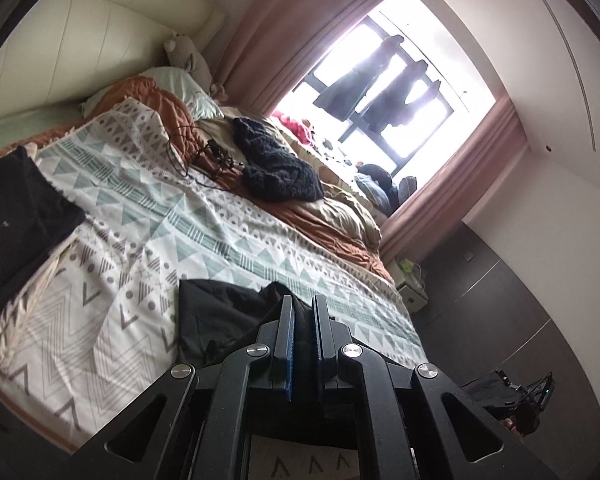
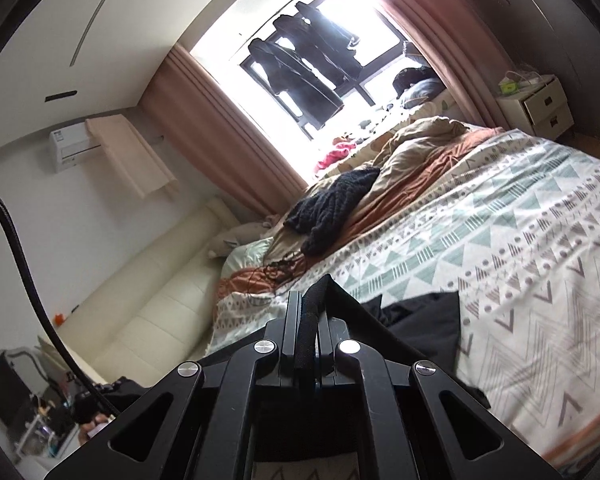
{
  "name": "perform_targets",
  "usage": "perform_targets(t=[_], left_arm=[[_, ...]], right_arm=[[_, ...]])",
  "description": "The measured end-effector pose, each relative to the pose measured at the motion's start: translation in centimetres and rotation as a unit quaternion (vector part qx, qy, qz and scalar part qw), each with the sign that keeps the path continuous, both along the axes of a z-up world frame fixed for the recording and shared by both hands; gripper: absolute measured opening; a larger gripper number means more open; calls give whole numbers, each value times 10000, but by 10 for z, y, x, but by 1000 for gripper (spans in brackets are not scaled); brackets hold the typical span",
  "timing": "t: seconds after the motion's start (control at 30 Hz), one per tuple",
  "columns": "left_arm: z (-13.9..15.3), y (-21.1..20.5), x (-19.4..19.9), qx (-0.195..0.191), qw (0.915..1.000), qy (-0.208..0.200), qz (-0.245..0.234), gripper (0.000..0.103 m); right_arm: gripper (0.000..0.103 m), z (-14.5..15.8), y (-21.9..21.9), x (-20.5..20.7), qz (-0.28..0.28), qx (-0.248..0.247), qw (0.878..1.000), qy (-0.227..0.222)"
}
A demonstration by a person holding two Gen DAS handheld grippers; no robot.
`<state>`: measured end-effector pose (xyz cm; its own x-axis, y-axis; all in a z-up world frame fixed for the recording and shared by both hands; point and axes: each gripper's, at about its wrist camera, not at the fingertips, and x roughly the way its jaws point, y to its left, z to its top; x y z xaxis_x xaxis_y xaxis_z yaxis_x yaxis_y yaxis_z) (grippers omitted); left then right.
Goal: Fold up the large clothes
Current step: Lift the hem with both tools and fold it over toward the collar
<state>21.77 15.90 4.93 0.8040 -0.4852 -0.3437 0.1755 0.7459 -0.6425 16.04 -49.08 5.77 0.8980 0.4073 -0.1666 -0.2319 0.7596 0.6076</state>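
Left gripper (image 1: 303,308) and right gripper (image 2: 309,304), each clamped on an edge of the black garment (image 2: 420,316) lifted over the patterned bedspread (image 1: 204,232), apparently mid-fold; next, carrying both edges across evenly.

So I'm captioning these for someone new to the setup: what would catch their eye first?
Probably the bright window at the far end, with dark clothes hanging against the glare between pink curtains. Next, the patterned blanket covering the bed, with a dark knitted heap lying on it. Up close, the left gripper and right gripper are each shut on a black garment.
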Motion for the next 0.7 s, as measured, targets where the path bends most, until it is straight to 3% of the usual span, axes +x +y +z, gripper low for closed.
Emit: perform_targets(t=[0.37,0.7], left_arm=[[13,-15,65,76,9999,74,51,8],[-13,-27,134,224,9987,421,190,8]], right_arm=[[5,10,-14,71,-129,180,9996,189],[5,-13,-26,131,-274,177,9973,653]])
